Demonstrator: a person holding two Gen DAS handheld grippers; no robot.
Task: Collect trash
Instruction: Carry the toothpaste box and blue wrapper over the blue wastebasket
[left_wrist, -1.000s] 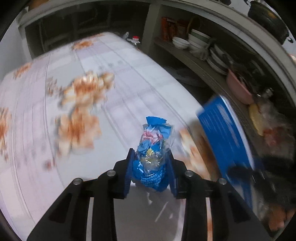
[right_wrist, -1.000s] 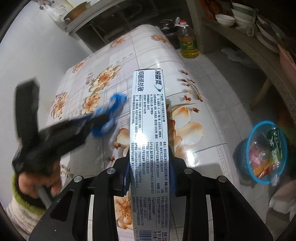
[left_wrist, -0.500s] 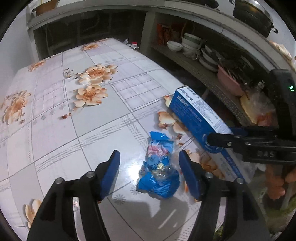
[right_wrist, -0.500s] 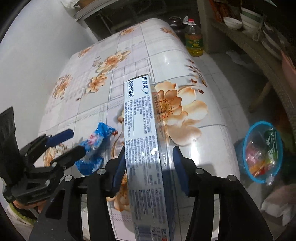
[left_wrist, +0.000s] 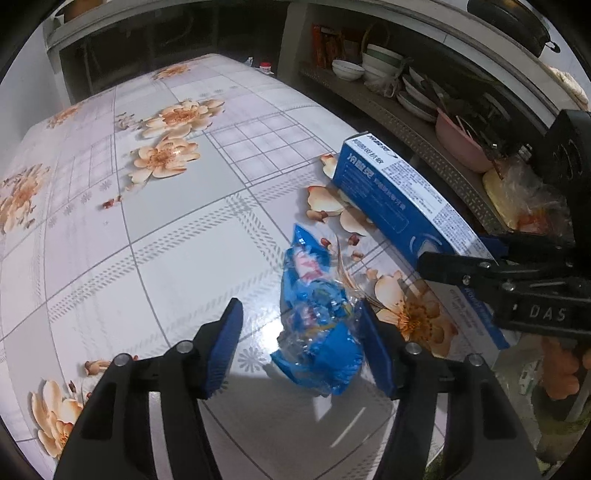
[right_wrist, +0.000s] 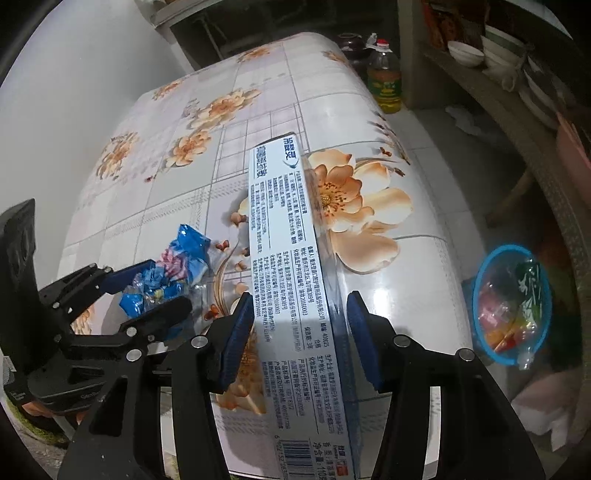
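Fingers of the left gripper (left_wrist: 301, 349) stand apart and are closing, their blue pads on either side of a crumpled blue and clear plastic snack wrapper (left_wrist: 317, 317). The right-hand pad lies against or just beside the wrapper's edge; the left-hand pad (left_wrist: 223, 350) stands clear of it, with bare tabletop between. The wrapper lies flat on the glossy floral-patterned tabletop (left_wrist: 177, 236), not lifted. The gripper points steeply down at the table.

Fingers of the right gripper (right_wrist: 301, 338) are likewise parted, straddling a long blue and white cardboard toothpaste box (right_wrist: 291, 266). The box lies lengthwise on the tabletop, running away from the camera between the two pads. The left-hand pad (right_wrist: 236, 336) sits just beside the box's printed face; the right-hand pad shows a narrow gap from the box's side. No firm grip is evident. This gripper also points steeply down.

In the left wrist view the right gripper enters from the right edge, its black body over the near end of the box. In the right wrist view the left gripper enters from the lower left, held by a hand (right_wrist: 37, 408) that is only partly visible beneath it.

Wrapper and box lie near each other, apart. A round blue-rimmed bin (right_wrist: 511, 304) lined with clear plastic stands on the floor beside the table, with coloured waste inside.
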